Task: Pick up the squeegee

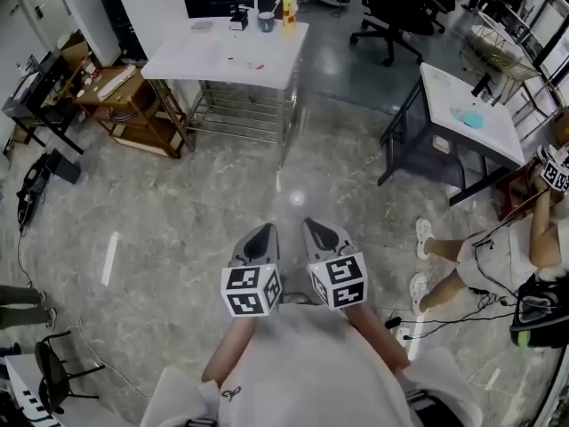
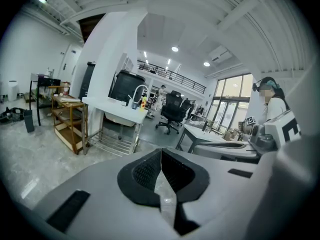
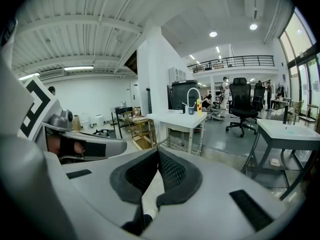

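Jaws closed together, empty, on left gripper (image 2: 160,156) and right gripper (image 3: 157,160). No squeegee discernible; probably light, best taken by its stiff handle.

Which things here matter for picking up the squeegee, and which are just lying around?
Job: left gripper, right gripper, both shut, empty. No squeegee can be made out.
Lying about: white table, cup, yellow bottle, wooden cart, office chair.

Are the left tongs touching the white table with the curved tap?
Apart. The head view shows the left tongs well short of the white table, with grey floor between them.
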The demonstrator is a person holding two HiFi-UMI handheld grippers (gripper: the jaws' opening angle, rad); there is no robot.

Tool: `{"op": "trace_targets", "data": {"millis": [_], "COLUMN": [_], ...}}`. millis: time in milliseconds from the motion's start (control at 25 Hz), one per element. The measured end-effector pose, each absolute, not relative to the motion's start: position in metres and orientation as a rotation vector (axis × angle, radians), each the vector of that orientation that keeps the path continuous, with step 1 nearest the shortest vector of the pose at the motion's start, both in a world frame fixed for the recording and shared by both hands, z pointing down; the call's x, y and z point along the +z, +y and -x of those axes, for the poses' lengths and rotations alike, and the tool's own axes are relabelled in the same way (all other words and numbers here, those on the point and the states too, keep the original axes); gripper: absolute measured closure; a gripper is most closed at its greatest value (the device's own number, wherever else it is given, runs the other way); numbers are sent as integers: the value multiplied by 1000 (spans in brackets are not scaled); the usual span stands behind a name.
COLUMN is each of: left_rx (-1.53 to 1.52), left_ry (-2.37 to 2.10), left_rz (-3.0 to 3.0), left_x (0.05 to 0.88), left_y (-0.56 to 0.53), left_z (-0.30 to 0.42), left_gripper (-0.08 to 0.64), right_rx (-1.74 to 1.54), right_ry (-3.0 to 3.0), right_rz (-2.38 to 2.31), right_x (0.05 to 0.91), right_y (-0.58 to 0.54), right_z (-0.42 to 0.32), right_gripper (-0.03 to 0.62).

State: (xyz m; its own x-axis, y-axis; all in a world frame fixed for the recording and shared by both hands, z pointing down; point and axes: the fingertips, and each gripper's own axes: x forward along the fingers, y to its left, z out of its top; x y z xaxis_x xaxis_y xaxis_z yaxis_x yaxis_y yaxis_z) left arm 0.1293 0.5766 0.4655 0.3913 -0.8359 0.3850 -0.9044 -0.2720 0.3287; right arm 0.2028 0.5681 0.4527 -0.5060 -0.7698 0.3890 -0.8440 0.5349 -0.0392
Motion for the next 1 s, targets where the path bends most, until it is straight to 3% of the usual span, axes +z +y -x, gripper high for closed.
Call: {"op": "trace_targets", "data": {"millis": [1000], "left_rx": [192], "left_ry": [-1462], "left_rz": [-2177], "left_x": [462], "left_y": [406], "left_z": [-55], "left_gripper": [532], "right_rx": [350], "right_ry": [-2422], "right_rz": [-1354], "right_x": [453], "right_y": [407], "right_z": [-131], "right_gripper": [565]}}
